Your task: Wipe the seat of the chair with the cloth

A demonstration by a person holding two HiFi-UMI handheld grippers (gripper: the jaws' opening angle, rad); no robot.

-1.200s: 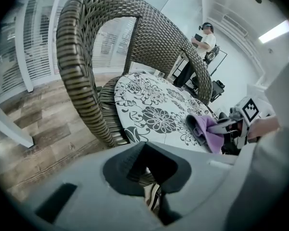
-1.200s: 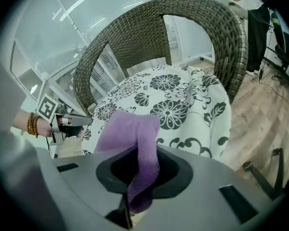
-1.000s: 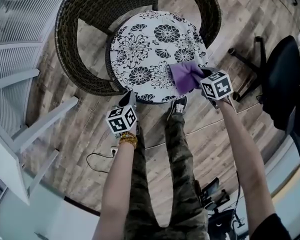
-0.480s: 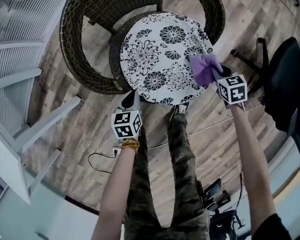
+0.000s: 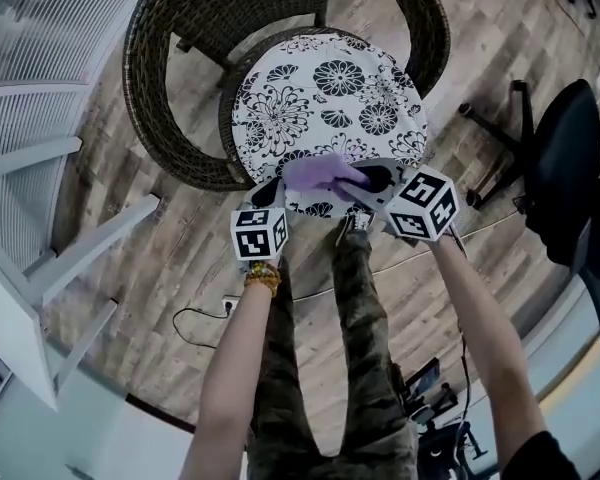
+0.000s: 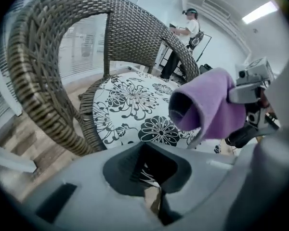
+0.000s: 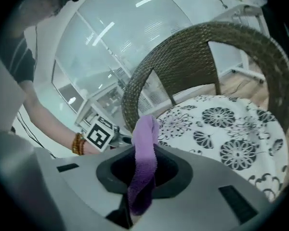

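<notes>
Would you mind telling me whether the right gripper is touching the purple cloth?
Touching. The right gripper view shows the purple cloth pinched between the jaws of the right gripper, with its free end sticking out beyond them.

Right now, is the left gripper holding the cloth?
No, the purple cloth is clamped in the right gripper, while the left gripper has nothing between its jaws.

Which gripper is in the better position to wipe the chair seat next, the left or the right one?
Right. The right gripper is shut on the purple cloth at the front edge of the seat; the left gripper holds nothing.
</notes>
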